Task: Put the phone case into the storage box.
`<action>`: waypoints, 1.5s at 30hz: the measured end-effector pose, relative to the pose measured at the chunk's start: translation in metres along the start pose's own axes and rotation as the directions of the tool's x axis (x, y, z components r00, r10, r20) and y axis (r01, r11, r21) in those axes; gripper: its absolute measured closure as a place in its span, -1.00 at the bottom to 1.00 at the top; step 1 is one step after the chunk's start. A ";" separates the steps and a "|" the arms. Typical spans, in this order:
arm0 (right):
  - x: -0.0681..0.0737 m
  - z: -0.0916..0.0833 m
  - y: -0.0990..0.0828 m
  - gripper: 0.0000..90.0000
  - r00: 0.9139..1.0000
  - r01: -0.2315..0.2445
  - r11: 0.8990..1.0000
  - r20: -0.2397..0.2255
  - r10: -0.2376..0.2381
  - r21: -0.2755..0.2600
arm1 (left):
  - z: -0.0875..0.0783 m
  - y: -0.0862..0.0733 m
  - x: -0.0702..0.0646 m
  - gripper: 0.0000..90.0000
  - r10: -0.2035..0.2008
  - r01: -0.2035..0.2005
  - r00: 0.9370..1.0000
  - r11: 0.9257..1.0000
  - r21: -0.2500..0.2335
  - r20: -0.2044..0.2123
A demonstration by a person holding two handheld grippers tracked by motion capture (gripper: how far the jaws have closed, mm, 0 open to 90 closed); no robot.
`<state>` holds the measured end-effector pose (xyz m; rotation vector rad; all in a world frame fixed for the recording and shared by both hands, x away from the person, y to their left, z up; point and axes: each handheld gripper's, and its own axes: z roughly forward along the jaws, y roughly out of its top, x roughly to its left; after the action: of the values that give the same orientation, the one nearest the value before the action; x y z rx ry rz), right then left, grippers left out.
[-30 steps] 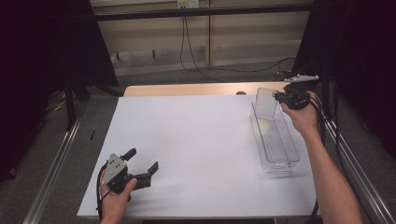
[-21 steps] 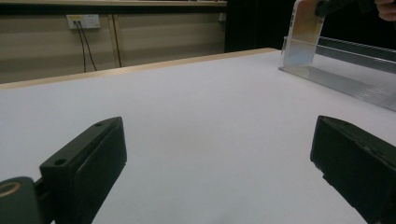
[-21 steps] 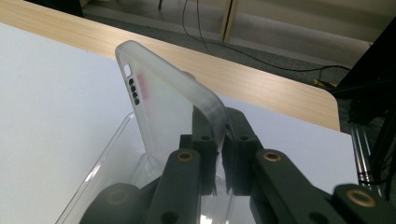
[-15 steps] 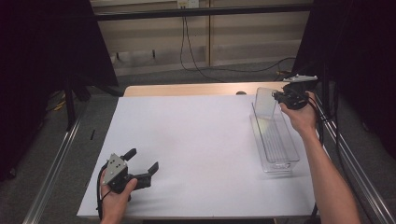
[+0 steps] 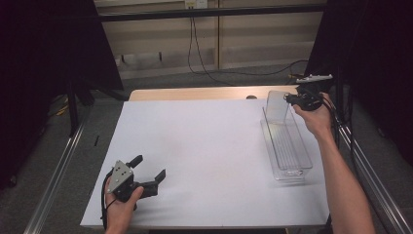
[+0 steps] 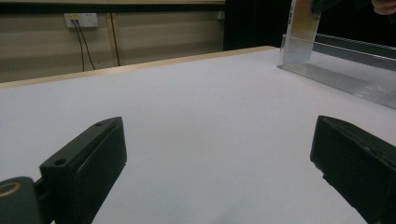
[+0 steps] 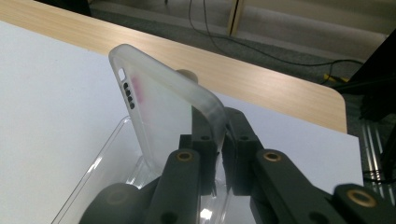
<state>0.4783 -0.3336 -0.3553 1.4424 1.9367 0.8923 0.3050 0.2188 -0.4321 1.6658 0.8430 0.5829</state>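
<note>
Nothing much has shifted: the right gripper (image 5: 292, 99) still pinches a clear phone case (image 7: 163, 102) upright above the far end of the clear tray (image 5: 287, 146). Left gripper (image 5: 148, 168) rests on the counter (image 5: 204, 156), jaws wide apart, holding nothing.

The left hand (image 5: 119, 207) comes in at about 7 o'clock in the high view, forearm barely showing, and holds the left gripper (image 5: 148, 170) low with its fingers (image 6: 86, 165) spread wide apart and aimed toward 2 o'clock. The right forearm (image 5: 343, 183) reaches from 5 o'clock up to about 2 o'clock, where the right hand (image 5: 316, 117) holds the right gripper (image 5: 288, 99) raised, pointing toward 9 o'clock. Its fingers (image 7: 201, 128) are pinched together on a frosted clear phone case (image 7: 163, 105).
</note>
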 end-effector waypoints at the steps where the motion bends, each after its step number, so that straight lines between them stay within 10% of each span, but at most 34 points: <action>1: -0.002 0.000 0.000 0.87 1.000 -0.005 1.000 -0.002 0.005 0.005 | 0.000 0.000 0.000 -0.92 0.002 -0.002 1.000 1.000 -0.001 0.001; 14: -0.012 0.004 0.007 0.86 0.999 -0.017 0.997 -0.037 0.020 0.071 | 0.001 0.000 -0.001 -0.92 0.004 -0.004 1.000 1.000 0.001 0.001; 45: -0.021 0.014 0.011 0.85 0.997 -0.052 0.998 -0.061 0.054 0.045 | 0.000 0.000 0.000 -0.92 0.006 -0.006 1.000 1.000 0.001 0.003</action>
<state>0.5013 -0.3490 -0.3544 1.5146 1.9827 0.9340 0.3052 0.2183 -0.4320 1.6698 0.8365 0.5846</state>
